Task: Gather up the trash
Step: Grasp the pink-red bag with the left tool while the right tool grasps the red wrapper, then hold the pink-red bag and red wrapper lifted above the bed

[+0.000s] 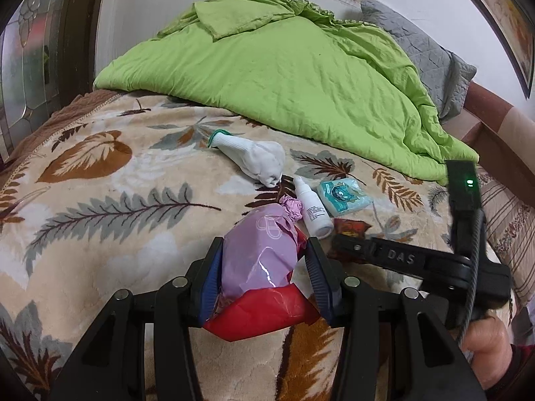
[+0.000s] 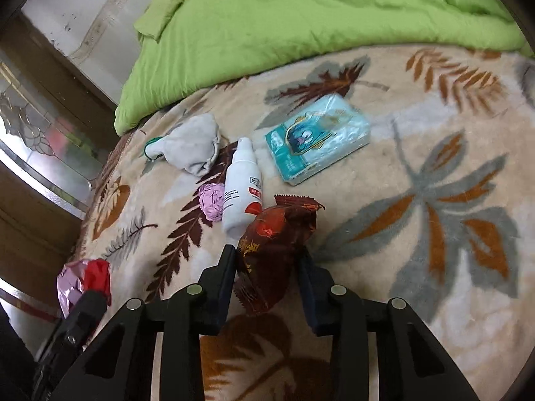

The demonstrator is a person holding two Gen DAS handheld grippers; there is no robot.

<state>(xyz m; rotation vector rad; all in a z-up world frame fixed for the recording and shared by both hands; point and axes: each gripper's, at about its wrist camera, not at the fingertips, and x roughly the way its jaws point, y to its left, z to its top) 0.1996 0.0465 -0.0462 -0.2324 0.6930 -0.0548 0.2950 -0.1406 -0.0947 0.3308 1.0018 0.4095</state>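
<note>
your left gripper [image 1: 262, 269] is clamped on the pink and red plastic bag [image 1: 260, 274], which bulges up between the pads and hangs just over the leaf-print blanket [image 1: 100, 217]. your right gripper [image 2: 267, 267] has the brown snack wrapper [image 2: 274, 250] between its fingers; the left finger looks pressed to the foil, but the right one is partly hidden behind it, so i can't tell whether that grip is really closed.

what can go wrong from here:
- the wrapper is puffy, slick foil. a pinch on one edge could let it slide out as you lift, so squeeze until the foil visibly dents.
- the white spray bottle [image 2: 240, 187] lies touching the wrapper's far end; dragging the wrapper instead of raising it will roll the bottle.
- the crumpled pink paper [image 2: 212, 200] sits just beside the bottle and is easy to miss. the white sock [image 2: 194, 148] and tissue pack [image 2: 317, 137] probably aren't trash, so leave them.
- the bag's mouth looks pinched shut, so dropping the wrapper in may fail.
</note>
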